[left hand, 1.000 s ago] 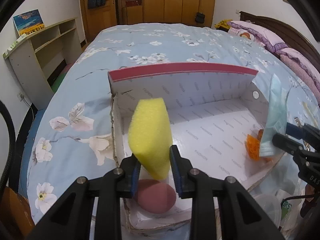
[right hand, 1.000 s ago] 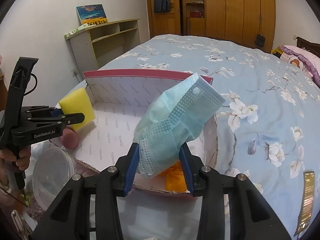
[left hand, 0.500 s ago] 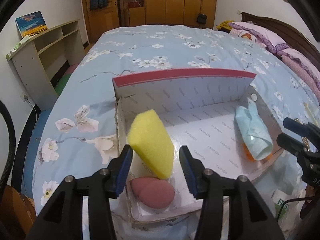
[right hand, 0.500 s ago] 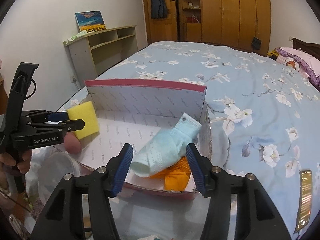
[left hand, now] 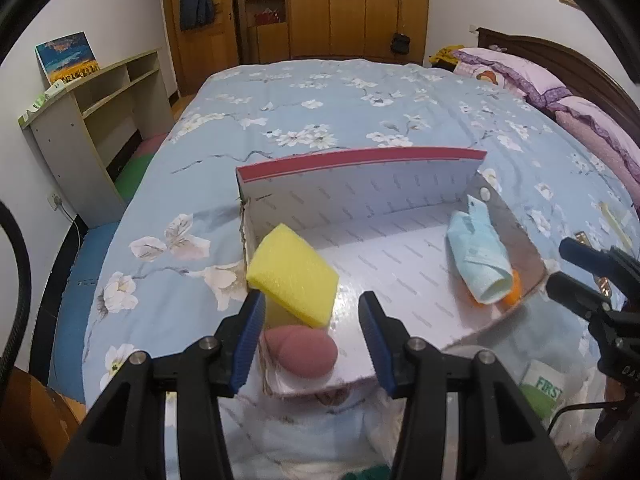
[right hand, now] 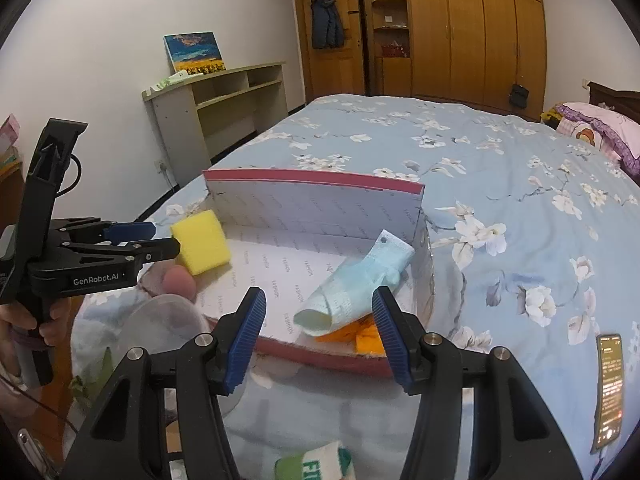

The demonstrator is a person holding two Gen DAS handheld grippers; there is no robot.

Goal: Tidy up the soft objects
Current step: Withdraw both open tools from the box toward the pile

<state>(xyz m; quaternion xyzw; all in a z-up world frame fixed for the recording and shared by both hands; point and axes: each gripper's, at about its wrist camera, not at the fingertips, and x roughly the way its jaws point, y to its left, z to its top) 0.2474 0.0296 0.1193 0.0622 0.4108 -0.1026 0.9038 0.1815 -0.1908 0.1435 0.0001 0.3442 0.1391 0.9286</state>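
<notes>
While tilted, yellow sponge (left hand: 294, 283) overlaps pink puff (left hand: 306, 350).

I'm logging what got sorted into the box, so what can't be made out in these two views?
- Orange object: mostly covered by the folded light blue face mask in both views; identity unclear.
- Pink egg-shaped sponge: top hidden under the yellow foam sponge, left wrist view.
- Green-and-white packet: cut off by the bottom edge, right wrist view.
- Phone screen: text too small.
</notes>
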